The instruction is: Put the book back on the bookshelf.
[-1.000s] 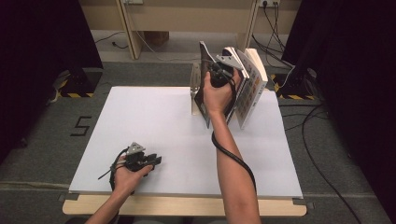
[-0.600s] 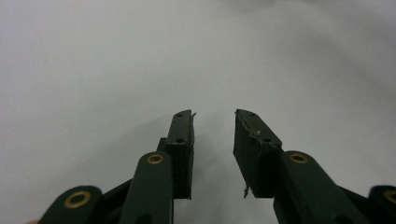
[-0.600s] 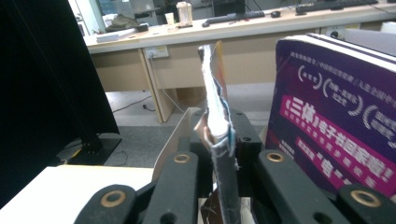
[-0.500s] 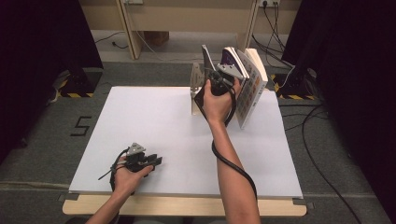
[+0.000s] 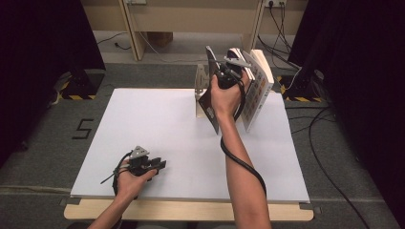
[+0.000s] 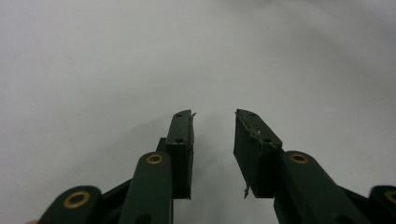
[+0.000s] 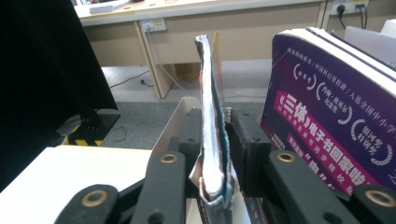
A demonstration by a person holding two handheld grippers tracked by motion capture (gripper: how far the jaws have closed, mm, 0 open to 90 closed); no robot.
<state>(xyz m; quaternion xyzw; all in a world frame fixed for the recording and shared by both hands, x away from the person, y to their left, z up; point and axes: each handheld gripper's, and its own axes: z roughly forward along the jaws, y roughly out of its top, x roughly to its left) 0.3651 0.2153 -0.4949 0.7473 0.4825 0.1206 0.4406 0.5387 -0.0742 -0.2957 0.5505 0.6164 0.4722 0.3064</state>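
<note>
A: Thin magazine [image 7: 212, 121] stands on edge just left of the purple book [image 7: 327, 116], between the right gripper [image 7: 217, 140] jaws, which have just been opening; pads look barely off it

B: Light, floppy, slick cover; take it low by the spine. Left gripper [image 6: 212, 140] open, idle; bare table [image 5: 157, 119] left of the book gives room

White table with books standing at its far edge

The white rectangular table [image 5: 157, 129] with a pale wooden front edge carries a cream bookend [image 5: 201, 90] upright near its far edge, a thin dark book [image 5: 210, 102] leaning beside it, and thicker purple-covered paperbacks [image 5: 255, 86] tilted just to the right. The left gripper [image 5: 155, 164] rests near the front edge.
</note>
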